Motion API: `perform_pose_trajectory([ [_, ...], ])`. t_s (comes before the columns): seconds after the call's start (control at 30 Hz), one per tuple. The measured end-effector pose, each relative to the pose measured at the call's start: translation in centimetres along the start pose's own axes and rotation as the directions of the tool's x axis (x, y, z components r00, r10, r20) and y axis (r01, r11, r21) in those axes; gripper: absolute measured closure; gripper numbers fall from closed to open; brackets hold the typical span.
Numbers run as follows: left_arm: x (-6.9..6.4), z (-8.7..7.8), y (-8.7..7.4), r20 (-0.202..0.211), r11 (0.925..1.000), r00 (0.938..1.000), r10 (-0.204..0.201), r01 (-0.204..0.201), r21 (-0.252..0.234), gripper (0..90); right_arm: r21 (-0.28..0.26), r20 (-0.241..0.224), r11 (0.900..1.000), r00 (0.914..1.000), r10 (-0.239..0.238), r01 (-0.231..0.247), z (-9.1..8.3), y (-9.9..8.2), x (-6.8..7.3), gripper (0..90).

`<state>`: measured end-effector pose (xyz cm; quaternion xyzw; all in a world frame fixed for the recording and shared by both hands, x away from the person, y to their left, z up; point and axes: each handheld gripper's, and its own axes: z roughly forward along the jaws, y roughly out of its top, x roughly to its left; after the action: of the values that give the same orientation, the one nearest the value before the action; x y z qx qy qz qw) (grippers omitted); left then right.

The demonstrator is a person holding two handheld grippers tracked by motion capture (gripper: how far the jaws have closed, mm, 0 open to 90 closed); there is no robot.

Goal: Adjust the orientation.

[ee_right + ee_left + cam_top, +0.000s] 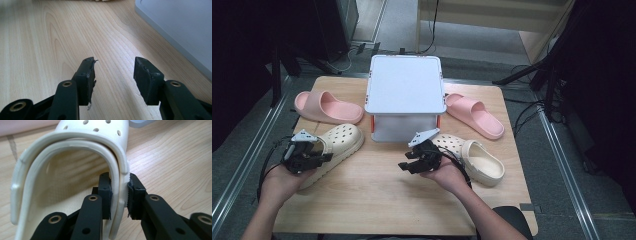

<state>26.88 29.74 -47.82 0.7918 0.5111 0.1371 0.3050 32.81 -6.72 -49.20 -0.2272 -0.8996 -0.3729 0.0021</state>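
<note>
A cream clog (333,145) with round holes and a second cream clog (472,157) lie on a pale wood-grain table (377,190). Two slides (328,107) are pink, the box (405,85) light grey with orange clips, and the grippers (307,155) black.

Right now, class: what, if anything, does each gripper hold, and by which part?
The left gripper pinches the cream clog by the side rim of its foot opening. The right gripper is open and holds nothing.

Cream clog (72,157) toe cut off by top edge in left gripper view; second cream clog (472,157) partly hidden behind right gripper (419,162).
</note>
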Motion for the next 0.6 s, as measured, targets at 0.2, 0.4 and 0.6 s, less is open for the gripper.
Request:
perform_pose_trajectory([
  [0.2,-0.9,-2.0,0.7,0.003,0.9989,1.0000,-0.001,0.001,-0.047,77.2,0.002,-0.005,0.9999,0.9999,0.011,-0.011,-0.1,0.0,0.0,52.5],
  [0.4,-2.4,-2.9,1.3,0.058,0.9964,0.9979,0.030,-0.025,-0.081,77.2,-0.012,-0.001,0.9996,0.9997,0.025,-0.025,-0.6,-0.3,-0.1,53.1],
  [0.6,-4.2,-2.6,2.2,0.116,0.9930,0.9895,0.086,-0.075,-0.091,77.2,-0.020,0.013,0.9991,0.9992,0.037,-0.036,-1.1,-0.6,-0.2,53.2],
])
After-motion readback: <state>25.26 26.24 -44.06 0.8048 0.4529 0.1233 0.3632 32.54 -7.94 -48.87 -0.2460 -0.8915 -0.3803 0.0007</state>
